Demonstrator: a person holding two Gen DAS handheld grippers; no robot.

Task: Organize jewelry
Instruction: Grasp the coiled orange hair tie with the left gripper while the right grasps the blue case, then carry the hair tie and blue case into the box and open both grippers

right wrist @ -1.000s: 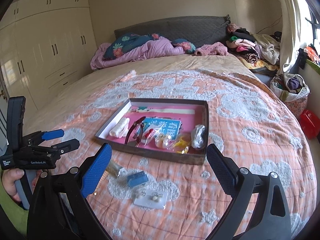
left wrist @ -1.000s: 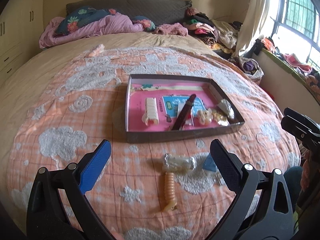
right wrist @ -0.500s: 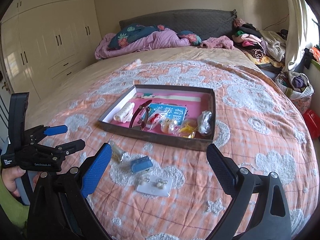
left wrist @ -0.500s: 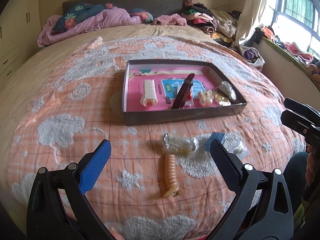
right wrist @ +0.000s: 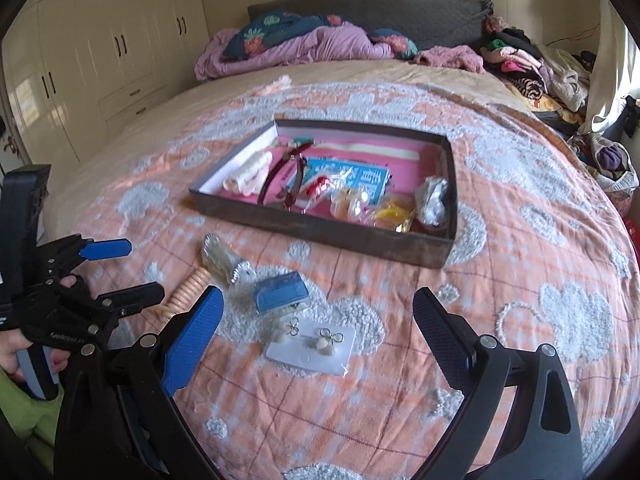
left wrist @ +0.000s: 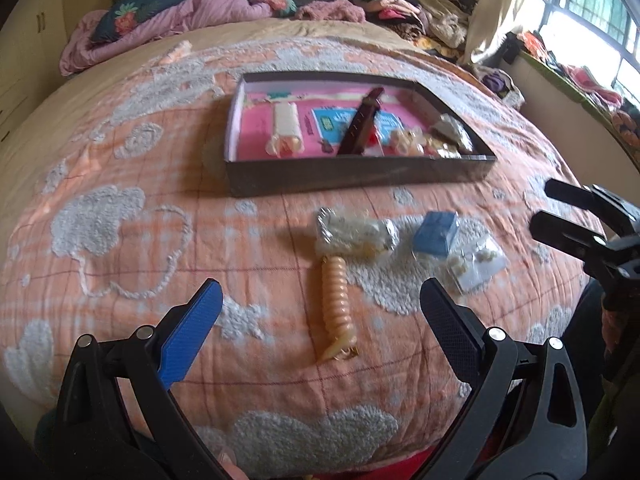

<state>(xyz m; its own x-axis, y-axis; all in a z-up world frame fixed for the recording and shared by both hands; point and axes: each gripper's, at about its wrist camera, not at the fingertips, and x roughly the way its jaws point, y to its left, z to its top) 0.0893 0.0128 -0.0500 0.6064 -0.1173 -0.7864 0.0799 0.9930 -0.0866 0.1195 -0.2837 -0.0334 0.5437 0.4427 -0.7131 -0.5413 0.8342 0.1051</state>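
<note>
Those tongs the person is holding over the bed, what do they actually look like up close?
Both are black plastic frames joined by silver rivets. Each left tongs and right tongs pair has one bright blue textured pad and one black textured pad. Seen from the right wrist view, the left one carries small white lettering, too blurred to read, and a pale blue-grey handle. The hand gripping it shows a lime-green sleeve.

The bed carried a dark tray mid-frame; below it lay a coiled bracelet, blue box and earring card.
</note>
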